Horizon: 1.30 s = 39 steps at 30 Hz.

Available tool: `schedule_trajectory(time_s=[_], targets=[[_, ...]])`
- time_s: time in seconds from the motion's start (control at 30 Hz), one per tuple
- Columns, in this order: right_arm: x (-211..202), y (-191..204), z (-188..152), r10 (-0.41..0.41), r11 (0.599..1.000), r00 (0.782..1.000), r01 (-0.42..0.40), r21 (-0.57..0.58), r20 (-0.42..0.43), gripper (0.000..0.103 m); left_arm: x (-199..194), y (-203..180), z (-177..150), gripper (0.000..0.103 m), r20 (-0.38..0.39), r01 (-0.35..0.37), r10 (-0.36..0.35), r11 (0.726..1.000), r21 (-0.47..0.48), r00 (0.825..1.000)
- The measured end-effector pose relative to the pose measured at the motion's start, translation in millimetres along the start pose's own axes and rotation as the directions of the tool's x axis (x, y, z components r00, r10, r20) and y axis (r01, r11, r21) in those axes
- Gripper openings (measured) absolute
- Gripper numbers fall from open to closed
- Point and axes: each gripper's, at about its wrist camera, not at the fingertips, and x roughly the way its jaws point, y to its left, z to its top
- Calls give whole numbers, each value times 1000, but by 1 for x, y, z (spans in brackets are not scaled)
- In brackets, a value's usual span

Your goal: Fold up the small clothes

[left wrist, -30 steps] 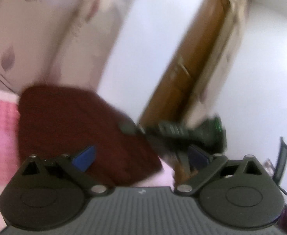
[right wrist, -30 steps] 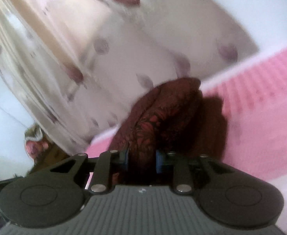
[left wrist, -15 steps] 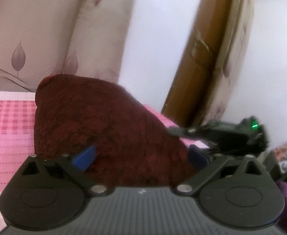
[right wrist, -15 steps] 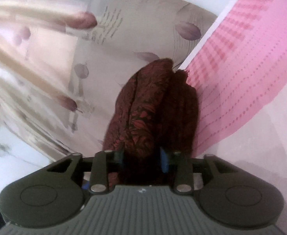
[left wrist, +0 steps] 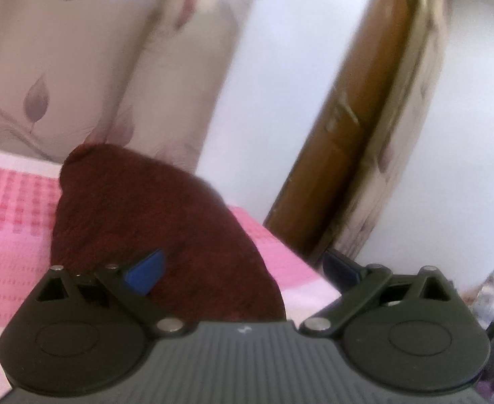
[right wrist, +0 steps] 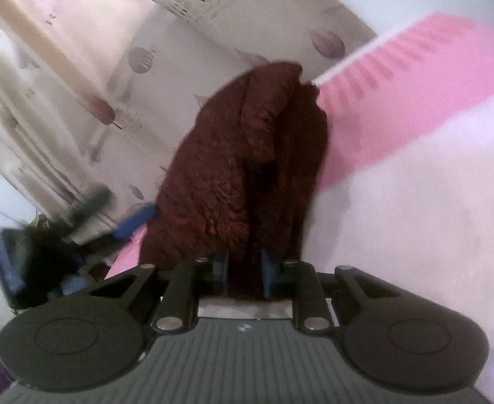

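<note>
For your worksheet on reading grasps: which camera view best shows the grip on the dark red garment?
The right wrist view: the right gripper has its jaws closed on the dark red garment. The left wrist view shows only its draped side between the open left gripper jaws.

The only lettering is on the leaf-patterned curtain at the far left of the right wrist view, blurred, seemingly the word "love"; its smaller lines cannot be read.

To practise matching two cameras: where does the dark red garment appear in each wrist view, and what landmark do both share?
Left wrist view: dark red garment lies lower left of centre, behind the open left gripper.
Right wrist view: centre, rising from the right gripper, pinched between its pads.
Shared landmark: the pink checked cover.
</note>
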Motion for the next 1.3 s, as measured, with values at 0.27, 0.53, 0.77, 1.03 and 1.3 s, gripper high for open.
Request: schedule_trajectory(time_s=[0.27,0.53,0.77,1.03,1.3], targets=[[-25,3,23,54,998,995,-56,20,84,34,24,0,-21,101,-81,-56,60,997,57,995],[17,46,118,-19,957,978,77,-279,206,49,17,-8,-31,101,-77,-64,71,993,97,994],[113,40,145,-124,905,989,144,-401,76,37,12,-2,-33,101,-82,-58,63,996,62,995],[155,34,127,-273,813,961,258,-522,50,31,1,2,-40,101,-81,-56,57,998,23,995],[150,42,122,-257,799,962,265,-539,90,31,-6,1,-36,101,-77,-53,55,998,22,995]])
